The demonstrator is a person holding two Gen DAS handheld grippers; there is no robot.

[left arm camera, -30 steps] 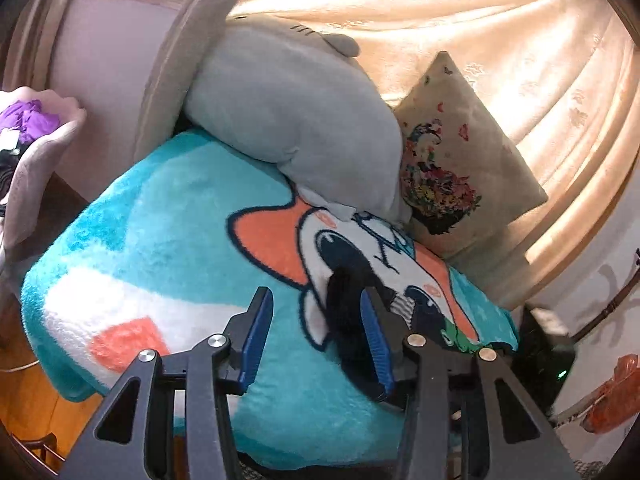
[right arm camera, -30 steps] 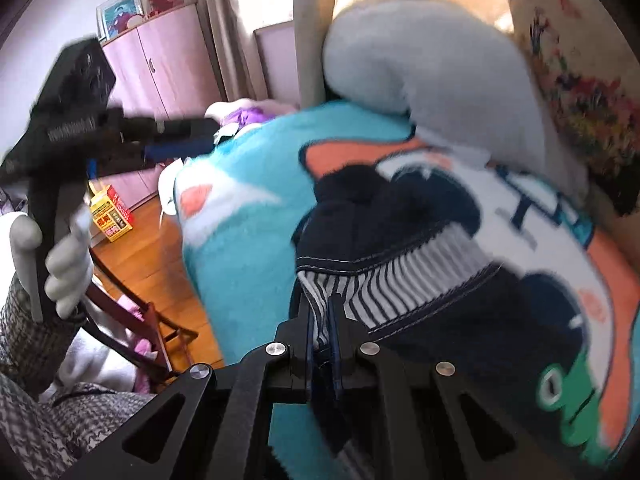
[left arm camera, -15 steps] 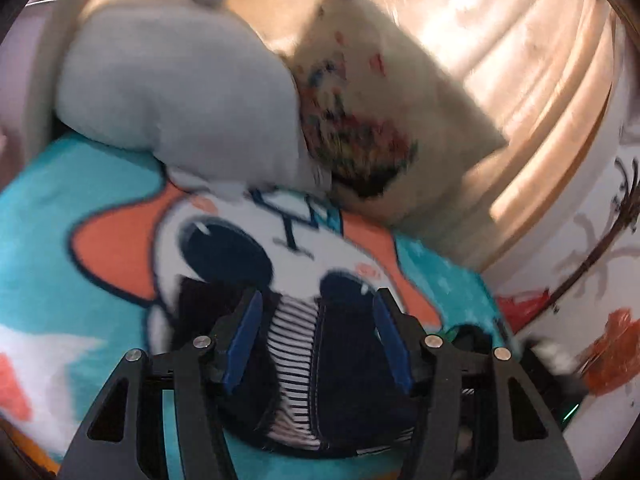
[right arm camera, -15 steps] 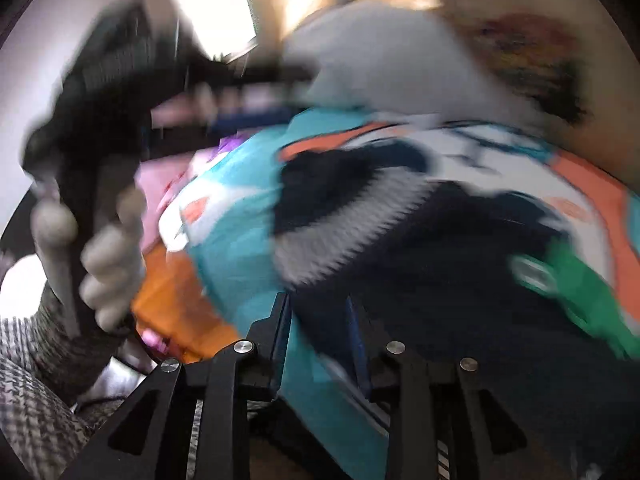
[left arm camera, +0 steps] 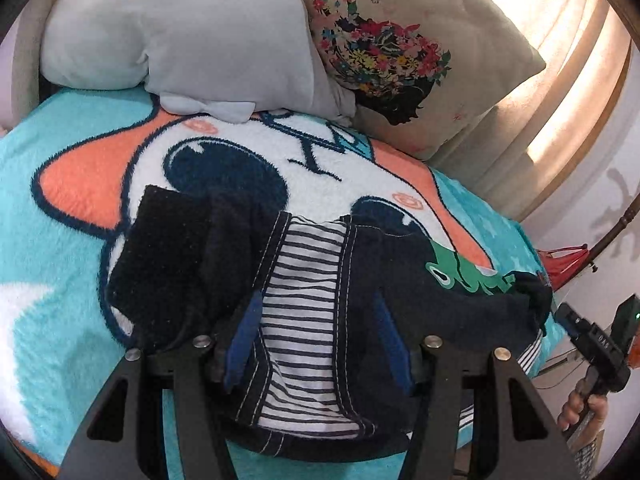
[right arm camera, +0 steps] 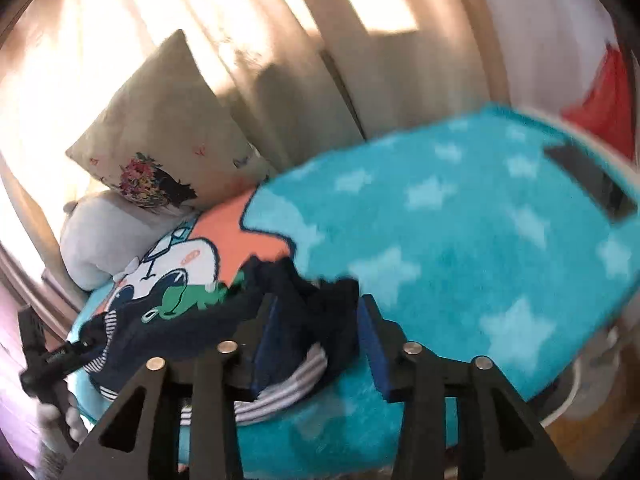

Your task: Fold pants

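Dark navy pants [left arm camera: 168, 264] with a striped lining and a green frog print lie bunched on the teal cartoon blanket [left arm camera: 44, 184]. My left gripper [left arm camera: 316, 340] is open, its blue pads astride the striped waistband, nothing clamped. In the right wrist view the pants [right arm camera: 168, 320] lie in front of my right gripper [right arm camera: 318, 344], which is open with a bunched fold of the pants between its pads. The other gripper's black body [right arm camera: 48, 356] shows at the left edge there.
A grey plush pillow [left arm camera: 180, 36] and a beige floral cushion [left arm camera: 404, 56] lean against the curtain [left arm camera: 552, 80] at the back. A dark flat object [right arm camera: 588, 180] lies on the blanket's far right. The blanket's edge drops to the floor close in front.
My right gripper has opened and let go of the pants' waistband, then swung round to the other end. My left gripper has moved in over the striped waistband, staying open.
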